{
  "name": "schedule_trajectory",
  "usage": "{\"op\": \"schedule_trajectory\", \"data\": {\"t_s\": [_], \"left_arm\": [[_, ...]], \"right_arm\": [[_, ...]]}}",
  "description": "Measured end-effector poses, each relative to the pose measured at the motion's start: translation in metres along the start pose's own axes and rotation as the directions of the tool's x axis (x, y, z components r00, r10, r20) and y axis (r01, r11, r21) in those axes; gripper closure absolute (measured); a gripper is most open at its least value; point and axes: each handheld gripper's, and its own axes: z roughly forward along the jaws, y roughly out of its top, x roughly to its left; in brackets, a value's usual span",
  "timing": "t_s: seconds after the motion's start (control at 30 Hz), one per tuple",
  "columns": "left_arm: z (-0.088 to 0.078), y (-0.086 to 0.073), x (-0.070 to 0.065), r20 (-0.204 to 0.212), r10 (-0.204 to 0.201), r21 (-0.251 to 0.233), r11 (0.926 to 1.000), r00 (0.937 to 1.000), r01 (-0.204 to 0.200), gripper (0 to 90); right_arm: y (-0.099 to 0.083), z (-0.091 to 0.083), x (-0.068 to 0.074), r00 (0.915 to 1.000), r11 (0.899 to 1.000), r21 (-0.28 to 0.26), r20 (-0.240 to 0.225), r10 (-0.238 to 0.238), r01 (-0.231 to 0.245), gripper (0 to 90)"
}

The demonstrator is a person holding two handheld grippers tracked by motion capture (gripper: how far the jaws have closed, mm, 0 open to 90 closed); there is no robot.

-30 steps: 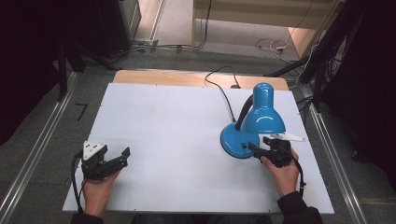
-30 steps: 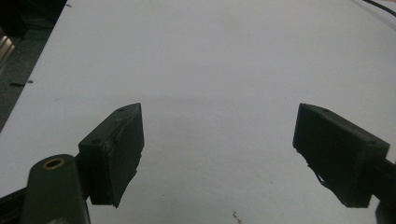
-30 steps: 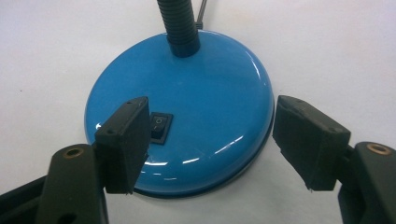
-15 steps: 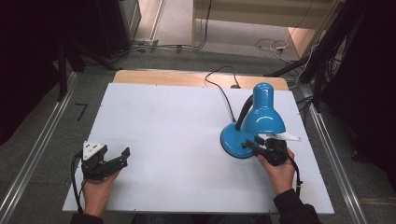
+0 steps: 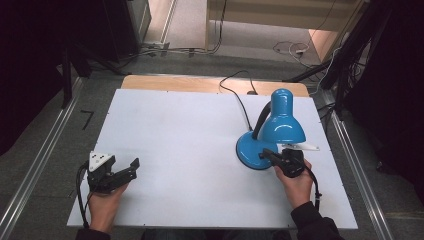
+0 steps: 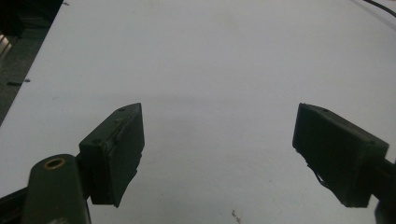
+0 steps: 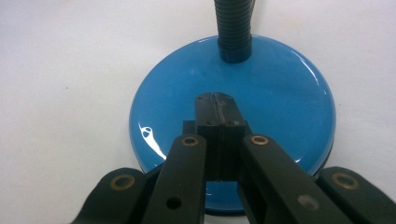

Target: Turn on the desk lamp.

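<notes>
Dark room, grey carpeted floor point(image 5: 45, 150) all round, metal rails point(image 5: 37, 165) running along both sides of the desk, loose cables point(image 5: 290, 47) on the floor beyond the far edge. Black stands or curtains left and right, too dark to tell which.

Desk point(image 5: 180, 130): white matte top, mostly bare, a strip of bare wood point(image 5: 165, 82) along the far edge. In the left gripper view the white surface has a few small dark specks near the tongs, otherwise plain.

Blue desk lamp point(image 5: 277, 125) stands just ahead of the right tongs point(image 5: 266, 155), well apart from the left tongs point(image 5: 131, 165) across the bare white top. Its round blue base point(image 7: 243, 102) sits flat on the desk, black ribbed neck point(image 7: 233, 23) rising from the far side of the base, shade bending over toward the right hand point(image 5: 295, 185). The lamp's black cord point(image 5: 240, 100) trails from the base to the far edge of the desk.

Right tongs: jaws pressed together with nothing between them, tips over the near part of the base; whether they touch the glossy surface I cannot tell.

Left tongs: jaws spread wide, nothing between them, pointing across the bare desk toward the lamp side; grey three-cornered plate point(image 5: 99, 160) on top, left hand point(image 5: 104, 207) behind at the near edge.

Small white flat piece point(image 5: 305, 147) just beyond the right hand, beside the shade; can't tell what it is.
</notes>
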Motion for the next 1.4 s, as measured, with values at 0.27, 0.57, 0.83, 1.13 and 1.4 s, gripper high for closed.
{"op": "schedule_trajectory", "data": {"t_s": [0.27,0.57,0.83,1.13,1.4], "left_arm": [[-0.0002,0.0000,0.0001,0.000,0.000,-0.001,1.0000,1.0000,0.000,17.3],[-0.0005,0.0000,0.0000,0.004,-0.001,-0.001,1.0000,1.0000,0.001,18.4],[-0.0006,-0.0002,0.0000,0.004,-0.001,-0.002,1.0000,1.0000,0.001,18.4],[-0.0010,-0.0002,-0.0002,0.003,-0.001,-0.002,1.0000,1.0000,0.001,18.4],[-0.0009,-0.0002,-0.0005,0.004,-0.001,-0.001,1.0000,1.0000,0.001,18.4]], "right_arm": [[-0.0009,0.0011,0.0007,1.0000,1.000,0.011,-0.003,-0.004,0.004,88.1],[-0.0028,0.0020,0.0012,0.9999,1.000,0.019,0.002,-0.014,0.014,88.3],[-0.0044,0.0021,0.0033,0.9994,0.999,0.010,0.015,-0.032,0.032,88.4],[-0.0060,0.0019,0.0043,0.9987,0.999,0.007,0.022,-0.046,0.046,88.5],[-0.0083,0.0026,0.0076,0.9983,0.998,0.017,0.007,-0.058,0.058,88.5]]}}
